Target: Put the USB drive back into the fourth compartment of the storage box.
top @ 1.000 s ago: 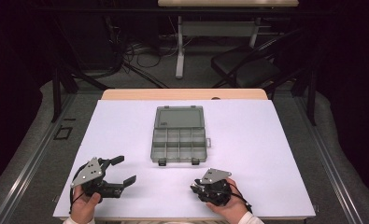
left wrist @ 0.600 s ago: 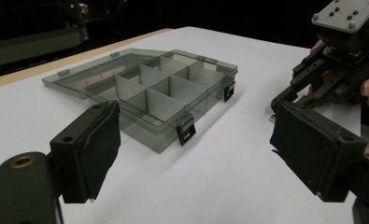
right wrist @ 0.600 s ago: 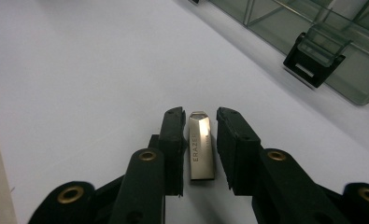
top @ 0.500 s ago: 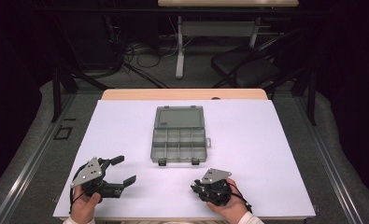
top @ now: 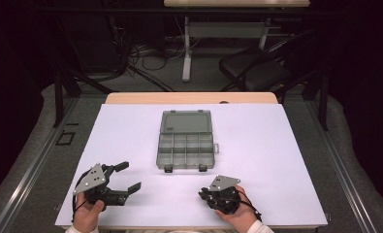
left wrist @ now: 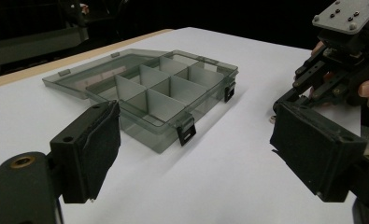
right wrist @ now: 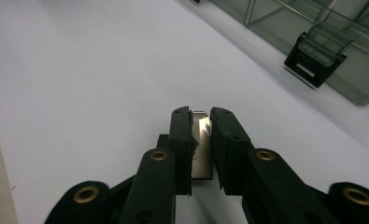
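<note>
A smoky grey plastic organizer box (top: 185, 150) lies in the middle of the white table sheet (top: 276, 145). Its lid (top: 186, 121) is flung open flat behind it, and its compartments (left wrist: 168, 91) look empty. My right gripper (top: 202, 194) rests near the front edge, right of centre. Its jaws have just been closing, and in the right gripper view (right wrist: 201, 116) they are shut on a small shiny metal piece (right wrist: 202, 140) lying on the sheet. My left gripper (top: 126, 178) sits at the front left with its jaws wide apart (left wrist: 196, 140) and nothing between them, pointing toward the box.
Two black latches (right wrist: 315, 60) hang from the box's front wall, close ahead of my right gripper. The wooden table edge (top: 189, 98) shows behind the sheet. A dark chair (top: 257, 73) and a desk frame stand on the floor beyond.
</note>
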A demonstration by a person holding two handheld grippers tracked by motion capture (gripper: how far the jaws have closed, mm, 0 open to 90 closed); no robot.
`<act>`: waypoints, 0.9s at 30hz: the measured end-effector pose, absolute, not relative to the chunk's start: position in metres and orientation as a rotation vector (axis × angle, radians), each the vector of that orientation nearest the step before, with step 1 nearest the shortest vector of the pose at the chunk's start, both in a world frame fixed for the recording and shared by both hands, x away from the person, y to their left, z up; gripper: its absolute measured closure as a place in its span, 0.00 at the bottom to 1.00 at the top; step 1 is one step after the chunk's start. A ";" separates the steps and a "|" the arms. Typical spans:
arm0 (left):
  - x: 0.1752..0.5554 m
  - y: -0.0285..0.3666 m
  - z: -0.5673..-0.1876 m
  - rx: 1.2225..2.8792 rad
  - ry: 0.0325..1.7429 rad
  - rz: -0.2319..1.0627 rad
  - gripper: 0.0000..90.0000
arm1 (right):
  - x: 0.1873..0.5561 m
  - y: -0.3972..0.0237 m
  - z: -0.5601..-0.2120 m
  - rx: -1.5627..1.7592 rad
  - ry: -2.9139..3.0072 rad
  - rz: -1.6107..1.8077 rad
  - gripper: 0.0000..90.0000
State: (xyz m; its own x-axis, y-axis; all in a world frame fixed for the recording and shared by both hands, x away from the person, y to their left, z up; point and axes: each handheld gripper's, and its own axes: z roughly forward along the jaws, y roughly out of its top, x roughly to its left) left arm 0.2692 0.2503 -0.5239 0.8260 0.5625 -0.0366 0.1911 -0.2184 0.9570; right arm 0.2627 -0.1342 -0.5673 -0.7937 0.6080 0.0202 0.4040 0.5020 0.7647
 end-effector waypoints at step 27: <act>0.269 0.251 -0.524 1.789 0.578 0.381 0.18 | 0.263 -0.137 -0.563 0.853 2.484 1.196 0.88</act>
